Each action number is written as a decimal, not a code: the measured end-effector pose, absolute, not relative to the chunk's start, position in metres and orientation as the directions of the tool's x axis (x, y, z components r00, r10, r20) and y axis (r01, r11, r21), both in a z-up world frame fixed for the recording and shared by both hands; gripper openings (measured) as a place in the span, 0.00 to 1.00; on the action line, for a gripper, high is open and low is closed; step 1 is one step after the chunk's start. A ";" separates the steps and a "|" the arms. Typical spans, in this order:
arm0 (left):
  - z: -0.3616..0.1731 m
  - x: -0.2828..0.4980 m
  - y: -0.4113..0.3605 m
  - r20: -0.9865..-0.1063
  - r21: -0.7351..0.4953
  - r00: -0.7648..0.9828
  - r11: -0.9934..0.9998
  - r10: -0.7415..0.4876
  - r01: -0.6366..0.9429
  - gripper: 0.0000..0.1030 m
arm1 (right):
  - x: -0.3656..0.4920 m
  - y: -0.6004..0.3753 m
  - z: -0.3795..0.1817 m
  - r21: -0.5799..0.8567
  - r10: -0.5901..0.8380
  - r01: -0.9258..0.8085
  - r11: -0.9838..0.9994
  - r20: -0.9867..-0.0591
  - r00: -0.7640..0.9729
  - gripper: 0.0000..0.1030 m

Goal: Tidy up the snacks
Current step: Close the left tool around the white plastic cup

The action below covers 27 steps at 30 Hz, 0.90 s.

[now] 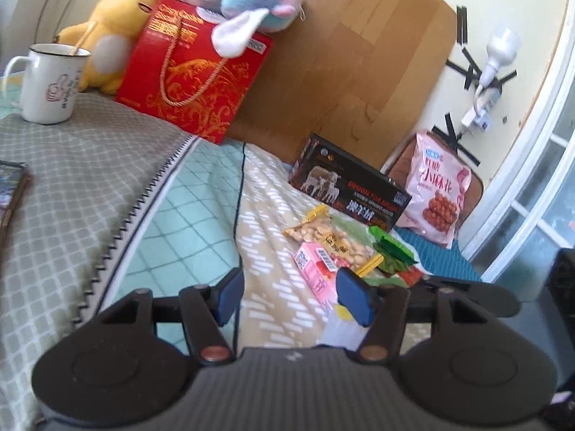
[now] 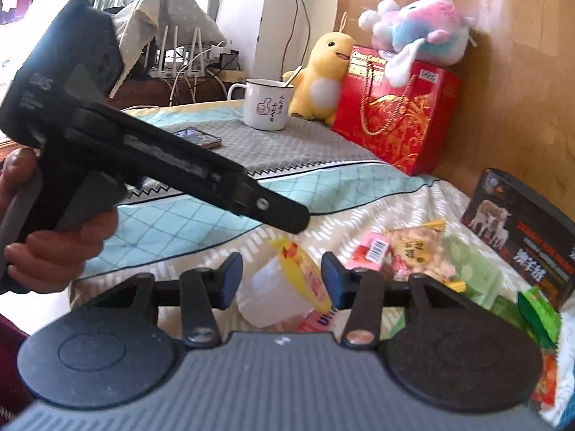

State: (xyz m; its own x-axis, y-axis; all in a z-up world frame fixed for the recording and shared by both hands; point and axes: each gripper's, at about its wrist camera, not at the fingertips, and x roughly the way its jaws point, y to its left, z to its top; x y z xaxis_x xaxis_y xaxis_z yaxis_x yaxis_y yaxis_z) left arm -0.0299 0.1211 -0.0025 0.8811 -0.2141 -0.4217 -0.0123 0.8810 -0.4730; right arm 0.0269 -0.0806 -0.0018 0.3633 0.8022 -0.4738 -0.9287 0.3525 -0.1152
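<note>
On bed, black box (image 1: 350, 186) reading "DESIGN FOR", pink barcoded packet (image 1: 316, 269)

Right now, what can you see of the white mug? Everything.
The white mug stands upright on the grey patterned cloth, near the far edge of the bed. It looks like enamel, with a thin dark rim, a loop handle on its left side in the right wrist view, and a pink thumbs-up drawing beside dark writing. A light stick or spoon handle leans out of it. The yellow plush toy sits close behind it; contact is unclear. Neither tool is near it.
</note>
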 end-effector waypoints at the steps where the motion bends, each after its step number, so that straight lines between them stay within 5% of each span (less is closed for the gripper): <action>1: -0.001 -0.034 0.122 -0.416 -0.472 0.885 0.881 -0.208 -0.015 0.60 | 0.027 -0.079 -0.001 -0.112 0.805 -0.931 0.349 -0.472 0.359 0.49; 17: -0.010 -0.058 0.127 -0.395 -0.513 0.881 0.858 -0.260 0.023 0.64 | 0.025 -0.112 0.005 -0.045 0.809 -0.907 0.419 -0.434 0.395 0.61; 20: -0.011 -0.056 0.127 -0.400 -0.518 0.877 0.855 -0.266 0.023 0.64 | 0.030 -0.129 0.006 0.052 0.827 -0.909 0.413 -0.439 0.351 0.60; 22: -0.011 -0.056 0.127 -0.400 -0.518 0.877 0.855 -0.267 0.024 0.64 | 0.034 -0.138 0.006 0.131 0.849 -0.917 0.378 -0.445 0.286 0.47; 27: -0.011 -0.055 0.123 -0.408 -0.508 0.872 0.861 -0.271 0.029 0.64 | 0.024 -0.138 0.002 0.189 0.862 -0.935 0.301 -0.473 0.182 0.46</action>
State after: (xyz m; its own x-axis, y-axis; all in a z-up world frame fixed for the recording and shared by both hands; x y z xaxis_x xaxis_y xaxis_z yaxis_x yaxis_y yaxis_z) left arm -0.0546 0.1231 -0.0110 0.8717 -0.2710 -0.4082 0.0295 0.8607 -0.5083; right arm 0.0241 -0.1381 0.0016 0.1818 0.8622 -0.4728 -0.9346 0.3010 0.1895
